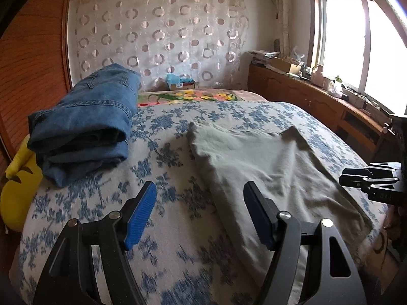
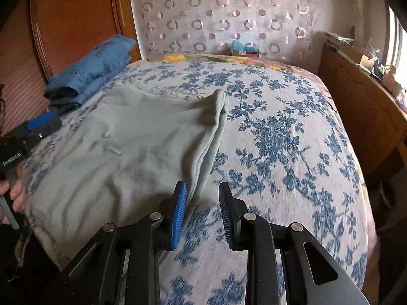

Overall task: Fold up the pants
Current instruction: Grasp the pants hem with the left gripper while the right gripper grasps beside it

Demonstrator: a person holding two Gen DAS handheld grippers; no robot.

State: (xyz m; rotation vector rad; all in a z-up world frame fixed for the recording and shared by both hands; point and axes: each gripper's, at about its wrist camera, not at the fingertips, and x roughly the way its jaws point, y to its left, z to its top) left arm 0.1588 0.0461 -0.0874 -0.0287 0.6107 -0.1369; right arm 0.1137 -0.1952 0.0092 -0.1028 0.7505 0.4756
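A: Pants [image 1: 267,167], grey-green, lie flat on the bed [image 1: 165,152] with the blue floral cover, in the right half of the left wrist view. Already doubled over, edges stacked along the right side in the right wrist view. One corner at the far end sticks up a bit.

B: Ok, left to right. What's far left?

A: Yellow plush thing [image 1: 17,185] at the bed's left edge, against the wooden wardrobe [image 1: 33,63]. Next, folded jeans [image 1: 84,127], a blue denim stack, well apart from the grey pair.

B: Left gripper?

A: Left gripper [image 1: 199,211] hovers over the cover just beside the pants' left edge. Jaws wide apart, nothing between them. Its right finger is over the cloth, can't tell if it touches.

B: Right one?

A: Right gripper [image 2: 202,213] is at the pants' right edge. Jaws narrow but clearly parted, nothing pinched; the gap shows bare bedcover. Left pad [image 2: 179,216] sits just beside the stacked edge, can't tell contact.

B: Hands visible?

A: Person's hand [image 2: 15,193] on the left gripper's handle, left edge of right wrist view.

B: Background right?

A: Circle-pattern curtain [image 1: 157,38] behind the bed, wooden sideboard [image 1: 318,101] with clutter, bright window [image 1: 356,45].
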